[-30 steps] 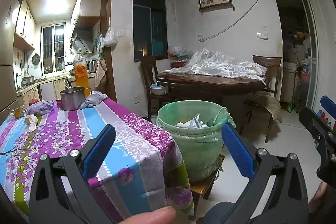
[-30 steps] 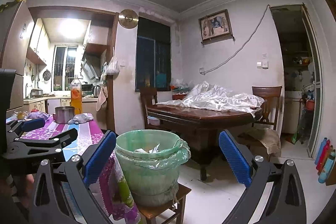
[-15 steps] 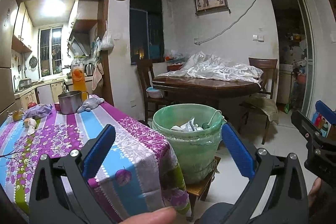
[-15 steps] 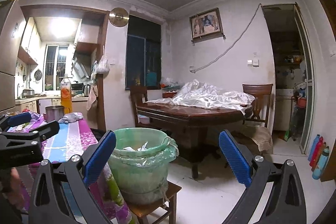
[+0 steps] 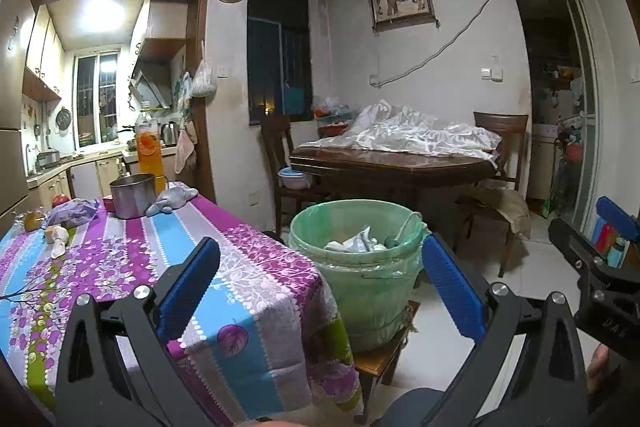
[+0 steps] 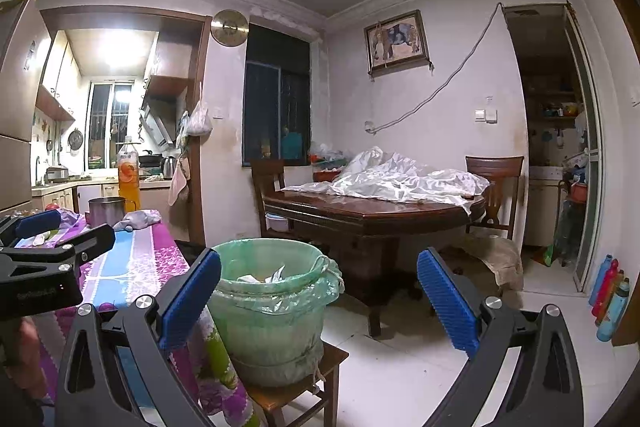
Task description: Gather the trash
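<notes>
- The pale plastic trash bucket lined with a green bag sits on a low wooden stool, just beside the corner of the surface covered with a purple, blue and white floral cloth
- Crumpled white paper scraps lie inside the bucket, below its rim
- Your left claw hangs over the cloth's corner with its blue-padded fingers spread wide and nothing between them; the bucket shows in the gap
- Your right claw is likewise released and empty, its blue pads framing the bucket from the other side; in the left view it shows at the right edge
- At the far end of the cloth stand a steel pot, a tall bottle of orange drink, a grey crumpled rag and a purple wrapper; small pale scraps lie nearer you
- Behind the bucket is a dark wooden dining table with a rumpled white plastic sheet on top and wooden chairs around it
- Coloured bottles stand on the floor by the right wall
</notes>
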